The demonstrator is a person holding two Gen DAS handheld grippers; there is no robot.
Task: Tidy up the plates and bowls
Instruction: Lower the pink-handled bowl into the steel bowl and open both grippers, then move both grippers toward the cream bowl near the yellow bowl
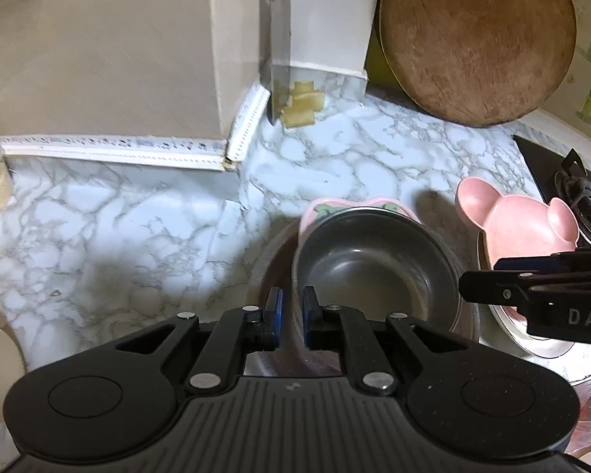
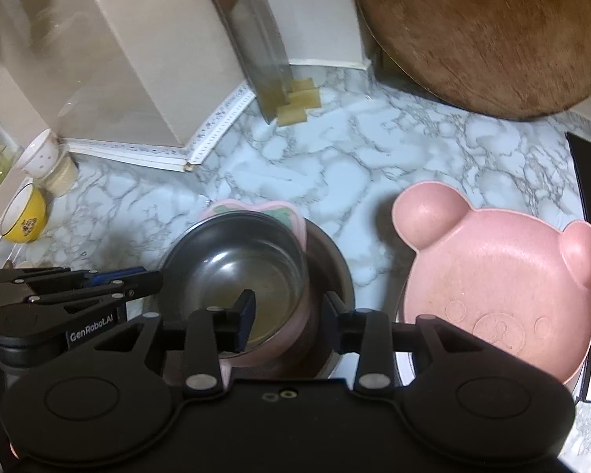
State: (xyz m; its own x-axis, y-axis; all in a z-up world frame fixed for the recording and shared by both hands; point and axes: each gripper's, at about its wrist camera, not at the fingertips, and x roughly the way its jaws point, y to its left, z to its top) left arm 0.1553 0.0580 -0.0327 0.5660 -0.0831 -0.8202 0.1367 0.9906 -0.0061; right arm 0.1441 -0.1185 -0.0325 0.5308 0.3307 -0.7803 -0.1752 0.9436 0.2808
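The steel bowl (image 2: 236,268) sits in a pink-rimmed bowl (image 2: 291,216), and both rest in a wider metal dish (image 2: 335,264) on the marble desk (image 2: 295,165). This stack is in the lower centre of both wrist views, just ahead of the fingers.

In the right wrist view the right gripper (image 2: 289,323) is spread. Its left finger hangs over the inside of the steel bowl and its right finger over the wide dish, so the near wall of the nested bowls lies between them, but I see no pad pressing on it.

The left gripper (image 1: 291,315) has its blue pads nearly pressed together at the left edge of the stack. Whether a thin rim is pinched there I cannot tell.

The pink bear-shaped plate (image 2: 500,287) lies to the right of the stack, on another dish. The right gripper is clearly nearer to it, so I judge that it would be the one to reach it, by moving toward the right of the frame.
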